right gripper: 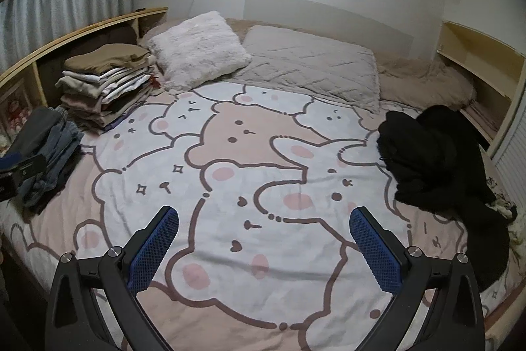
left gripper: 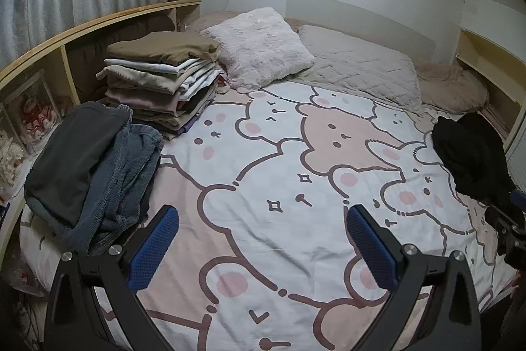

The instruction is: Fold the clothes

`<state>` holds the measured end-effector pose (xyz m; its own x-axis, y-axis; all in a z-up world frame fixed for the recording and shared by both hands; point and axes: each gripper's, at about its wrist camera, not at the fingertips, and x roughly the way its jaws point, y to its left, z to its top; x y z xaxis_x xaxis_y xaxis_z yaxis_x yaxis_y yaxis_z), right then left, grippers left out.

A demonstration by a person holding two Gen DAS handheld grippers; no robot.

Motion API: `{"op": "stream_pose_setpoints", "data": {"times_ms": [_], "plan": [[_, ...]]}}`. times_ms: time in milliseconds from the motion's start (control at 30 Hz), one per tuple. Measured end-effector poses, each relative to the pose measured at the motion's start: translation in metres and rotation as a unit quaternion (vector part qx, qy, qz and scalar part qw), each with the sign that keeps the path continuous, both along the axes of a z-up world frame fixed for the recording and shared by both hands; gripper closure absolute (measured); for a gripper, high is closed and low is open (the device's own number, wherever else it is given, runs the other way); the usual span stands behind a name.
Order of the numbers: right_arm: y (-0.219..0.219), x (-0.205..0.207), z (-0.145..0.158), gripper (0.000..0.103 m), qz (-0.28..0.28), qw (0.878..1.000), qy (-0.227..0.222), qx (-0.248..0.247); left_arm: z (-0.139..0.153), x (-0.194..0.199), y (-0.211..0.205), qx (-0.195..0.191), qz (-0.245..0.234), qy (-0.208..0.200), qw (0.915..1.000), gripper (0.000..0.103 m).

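While both tools hang above the bedspread (left gripper: 263,153), I see the left gripper (left gripper: 263,219) with its blue pads spread wide apart, nothing between them and nothing touching them. My right gripper (right gripper: 264,219) is the same: fingers far apart, holding nothing, only the printed cover showing below.

Taking the bedspread as my landmark, the black garment (right gripper: 437,160) lies crumpled on its right edge, unfolded, well apart from both tools. Just beyond it at that same edge is a small patterned cloth (right gripper: 504,206), partly hidden. On the bedspread's left edge sits a loose heap of grey and blue clothes (left gripper: 95,170), near my left gripper's left finger but not touching it. Behind that heap, at the far left corner, stands a tall stack of folded clothes (left gripper: 164,84) with a brown piece on top. A fluffy white cushion (left gripper: 259,48) leans beside the stack at the far end, with a beige pillow (left gripper: 358,64) to its right.
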<state>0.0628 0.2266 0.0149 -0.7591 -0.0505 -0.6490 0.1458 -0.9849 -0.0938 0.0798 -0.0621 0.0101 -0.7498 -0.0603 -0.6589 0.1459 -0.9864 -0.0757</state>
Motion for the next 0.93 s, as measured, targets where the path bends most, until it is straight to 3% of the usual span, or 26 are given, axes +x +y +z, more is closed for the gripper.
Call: {"op": "stream_pose_setpoints", "data": {"times_ms": [533,933], "plan": [[-0.010,-0.002,-0.003,0.000,0.015,1.000,-0.005,0.008,-0.003,0.003,0.001,-0.024,0.004,-0.002,0.9997,0.000],[-0.011,-0.001,-0.003,0.000,0.014,1.000,-0.005,0.016,-0.003,0.003,-0.003,-0.021,0.003,-0.002,0.9998,0.000]]}}
